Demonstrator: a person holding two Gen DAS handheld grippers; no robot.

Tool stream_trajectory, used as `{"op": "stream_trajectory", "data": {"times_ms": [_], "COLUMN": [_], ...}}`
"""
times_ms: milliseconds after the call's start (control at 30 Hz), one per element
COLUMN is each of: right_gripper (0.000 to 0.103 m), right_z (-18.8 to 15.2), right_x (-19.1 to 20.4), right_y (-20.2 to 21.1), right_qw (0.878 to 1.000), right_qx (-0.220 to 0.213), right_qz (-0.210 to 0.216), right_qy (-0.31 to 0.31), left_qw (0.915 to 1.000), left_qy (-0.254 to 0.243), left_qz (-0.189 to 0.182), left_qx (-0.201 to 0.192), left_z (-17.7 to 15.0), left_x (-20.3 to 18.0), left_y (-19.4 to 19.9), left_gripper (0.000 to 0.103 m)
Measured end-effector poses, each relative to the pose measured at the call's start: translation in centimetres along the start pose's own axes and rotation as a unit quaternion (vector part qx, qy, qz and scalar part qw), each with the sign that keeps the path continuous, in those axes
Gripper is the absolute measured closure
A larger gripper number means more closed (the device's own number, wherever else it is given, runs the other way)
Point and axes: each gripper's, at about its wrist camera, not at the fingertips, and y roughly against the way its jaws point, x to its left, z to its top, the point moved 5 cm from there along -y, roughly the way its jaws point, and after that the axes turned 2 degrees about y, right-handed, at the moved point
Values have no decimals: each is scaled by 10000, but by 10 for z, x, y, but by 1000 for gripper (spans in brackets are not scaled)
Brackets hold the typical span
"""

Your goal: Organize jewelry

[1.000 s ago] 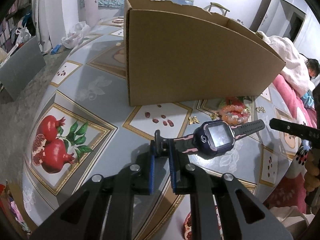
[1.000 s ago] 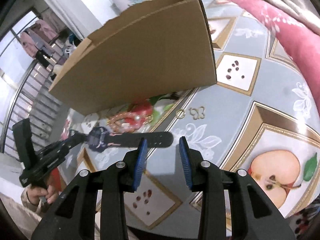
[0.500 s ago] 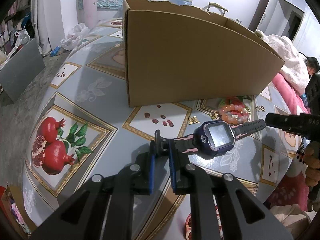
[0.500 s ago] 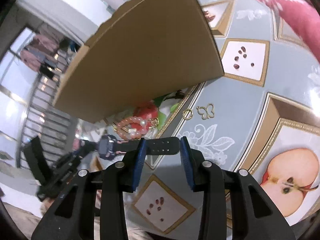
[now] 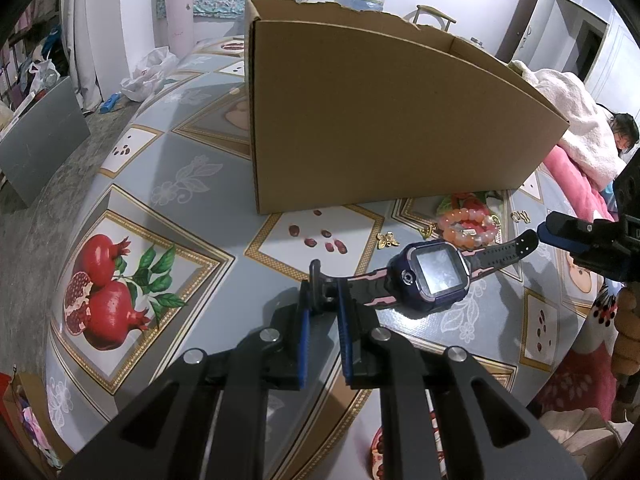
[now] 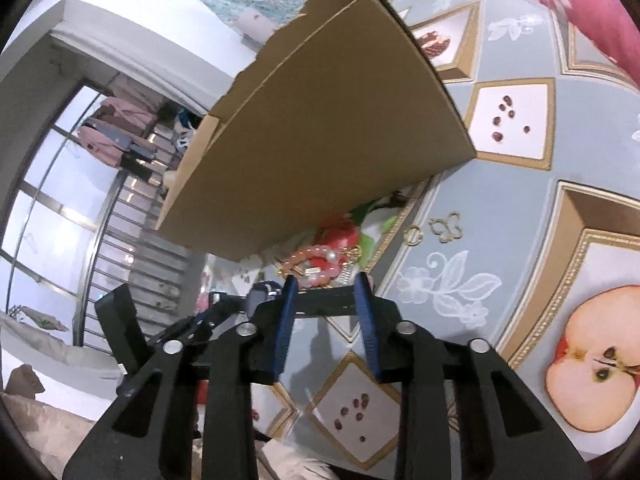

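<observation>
Watch (image 5: 434, 276): left fingers (image 5: 325, 312) pinch its strap; right fingers (image 6: 326, 296) just closing around the other end.
Left to do: bracelet (image 5: 468, 226), mid right, not boxed.

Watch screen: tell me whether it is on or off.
Off, apparently: the watch screen is blank grey, showing only glare, while the left gripper holds its strap.

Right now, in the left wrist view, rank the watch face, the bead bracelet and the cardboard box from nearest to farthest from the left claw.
1. Watch face: just right of the left claw, which grips its strap.
2. Bead bracelet: on the table beyond the watch, to the right.
3. Cardboard box: standing behind both, farthest back.
</observation>
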Motion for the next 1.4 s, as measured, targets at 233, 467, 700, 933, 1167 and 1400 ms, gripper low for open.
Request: {"op": "stream_trajectory", "data": {"times_ms": [233, 467, 700, 933, 1167, 1400], "right_gripper": [88, 88, 88, 89, 71, 78], "right_z": [-7, -10, -11, -14, -14, -11], "right_x": [24, 34, 28, 43, 23, 14], "right_y": [-23, -25, -24, -27, -22, -14], "right_qw": [9970, 9784, 9821, 9599, 9616, 9677], "right_qx": [62, -135, -122, -174, -85, -148], "right_qz": [-523, -1540, -1420, -2098, -2256, -2130], "right_qy": [563, 1370, 1234, 1850, 1561, 1338], "left_qw": [10000, 10000, 10000, 10000, 10000, 10000], "left_qy": [0, -8, -11, -11, -13, -9], "left_qz": [-2, -2, -3, -3, -5, -2], "left_qx": [0, -8, -9, -9, -11, -11], "left_z": [0, 0, 0, 0, 0, 0], "left_x": [0, 0, 0, 0, 0, 0], "left_y": [0, 0, 0, 0, 0, 0], "left_gripper": [91, 91, 91, 91, 91, 91]}}
